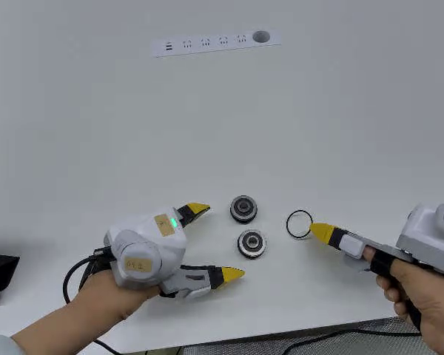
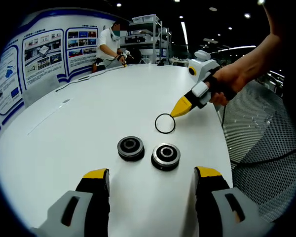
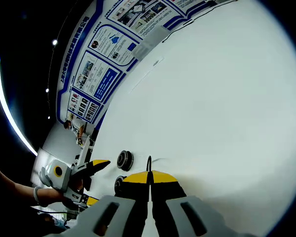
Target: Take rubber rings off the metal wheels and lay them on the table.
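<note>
The right gripper (image 1: 318,231) has its jaws squeezed shut. It seems to pinch the near edge of the black ring (image 1: 287,225), which lies flat on the table (image 1: 207,133) at its tip. The left gripper (image 1: 214,242) is wide open. The near wheel (image 1: 251,243) and far wheel (image 1: 243,208) sit just ahead of its jaws, closer to it than to the right gripper.

Left tool (image 2: 152,173), jaws apart, faces two wheels (image 2: 130,147) (image 2: 166,155); right tool's (image 2: 180,107) tip meets a ring (image 2: 156,123).

Two metal wheels (image 1: 243,208) (image 1: 251,242), one loose rubber ring (image 1: 299,224), one power strip (image 1: 215,42) — two grippers (image 1: 216,241) (image 1: 320,231).
</note>
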Tool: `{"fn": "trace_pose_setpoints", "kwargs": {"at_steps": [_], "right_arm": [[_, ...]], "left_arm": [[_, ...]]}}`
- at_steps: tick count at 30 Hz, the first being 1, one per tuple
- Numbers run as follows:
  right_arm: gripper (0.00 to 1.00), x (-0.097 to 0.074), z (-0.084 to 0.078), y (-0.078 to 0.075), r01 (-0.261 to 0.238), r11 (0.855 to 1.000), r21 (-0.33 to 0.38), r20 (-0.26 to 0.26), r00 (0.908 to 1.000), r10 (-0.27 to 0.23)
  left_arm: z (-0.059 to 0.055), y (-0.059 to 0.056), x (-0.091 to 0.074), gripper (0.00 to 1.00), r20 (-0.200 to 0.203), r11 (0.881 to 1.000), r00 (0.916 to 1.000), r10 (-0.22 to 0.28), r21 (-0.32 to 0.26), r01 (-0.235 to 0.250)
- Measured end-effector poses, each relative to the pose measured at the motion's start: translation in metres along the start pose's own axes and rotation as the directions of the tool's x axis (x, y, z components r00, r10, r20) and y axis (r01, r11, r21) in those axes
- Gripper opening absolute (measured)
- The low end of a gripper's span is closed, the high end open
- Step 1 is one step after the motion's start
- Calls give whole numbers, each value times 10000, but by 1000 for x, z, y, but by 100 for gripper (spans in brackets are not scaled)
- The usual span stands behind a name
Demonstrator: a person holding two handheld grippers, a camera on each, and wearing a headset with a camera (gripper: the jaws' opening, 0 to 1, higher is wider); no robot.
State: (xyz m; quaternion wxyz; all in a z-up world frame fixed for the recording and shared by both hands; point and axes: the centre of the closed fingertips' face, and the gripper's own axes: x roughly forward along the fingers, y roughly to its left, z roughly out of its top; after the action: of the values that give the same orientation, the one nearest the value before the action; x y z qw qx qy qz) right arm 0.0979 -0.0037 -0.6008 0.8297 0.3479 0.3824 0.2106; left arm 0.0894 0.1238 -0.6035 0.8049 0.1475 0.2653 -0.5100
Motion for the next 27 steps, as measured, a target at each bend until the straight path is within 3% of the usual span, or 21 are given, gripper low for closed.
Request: {"fn": "trace_pose_setpoints", "kwargs": {"at_steps": [9, 15, 27], "right_arm": [[3, 2, -1, -6, 333, 9981, -523, -145, 9993, -341], [8, 1, 1, -11, 657, 9884, -1370, -184, 9975, -688], [13, 1, -3, -10, 757, 9775, -1967, -385, 9957, -848]], "left_arm": [[-1, 0, -1, 71, 17, 9999, 10000, -16, -103, 16], [-2, 1, -1, 71, -26, 9999, 10000, 3, -133, -4], [-4, 2, -2, 69, -47, 9998, 10000, 35, -196, -36]]}}
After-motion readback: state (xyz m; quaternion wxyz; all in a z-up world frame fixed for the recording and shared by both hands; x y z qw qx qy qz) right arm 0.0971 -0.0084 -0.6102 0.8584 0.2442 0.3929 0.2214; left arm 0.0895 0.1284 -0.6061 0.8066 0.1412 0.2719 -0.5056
